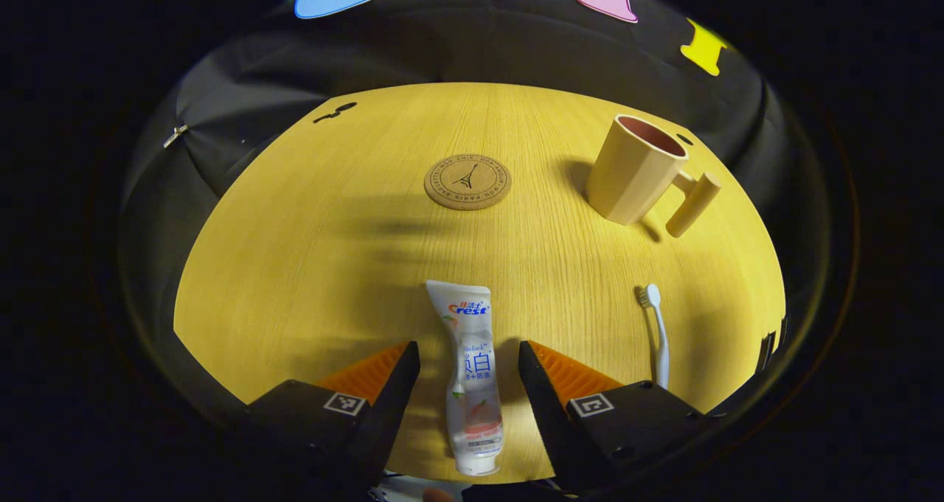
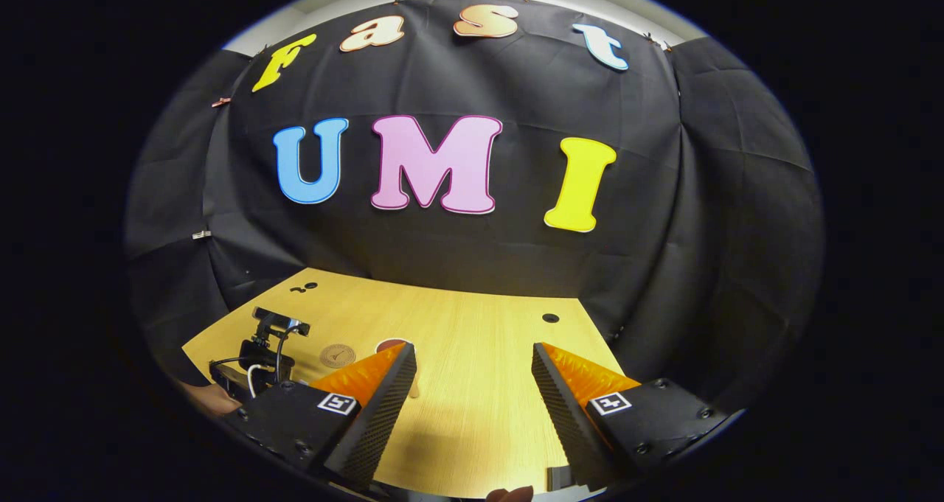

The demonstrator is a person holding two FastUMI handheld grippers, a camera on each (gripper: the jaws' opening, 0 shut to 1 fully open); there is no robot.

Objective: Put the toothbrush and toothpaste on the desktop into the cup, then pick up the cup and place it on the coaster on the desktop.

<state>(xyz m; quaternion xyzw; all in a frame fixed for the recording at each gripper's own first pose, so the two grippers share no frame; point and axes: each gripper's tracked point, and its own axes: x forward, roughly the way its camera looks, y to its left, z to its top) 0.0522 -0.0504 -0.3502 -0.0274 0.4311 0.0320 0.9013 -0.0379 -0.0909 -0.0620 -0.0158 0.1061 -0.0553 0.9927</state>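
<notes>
Toothpaste (image 1: 472,384) lies flat on the yellow wooden desktop (image 1: 310,266) in the left gripper view, lengthwise between the spread fingers of the left gripper (image 1: 469,373), its cap end near the camera and its crimped end pointing away; neither finger touches it. Far beyond it, about mid-table, sits the round cork coaster (image 1: 467,182), bare on top. To the right of the coaster stands the cup (image 1: 638,169), upright, beige outside and reddish inside, with a thick handle sticking out to its right; what can be seen of its inside holds nothing. Near and right of the toothpaste, well apart from the cup, the toothbrush (image 1: 656,332) lies on the wood, bristle head at the far end and handle running toward the left gripper's right finger. The right gripper view looks higher, across the desktop toward the booth's black cloth wall. At the left of that view the left gripper (image 2: 258,362) shows from outside, with its camera mount and cable, held low over the table, and the coaster (image 2: 337,355) lies just to its right. The right gripper (image 2: 472,384) has its fingers wide apart over bare wood, holding nothing.
</notes>
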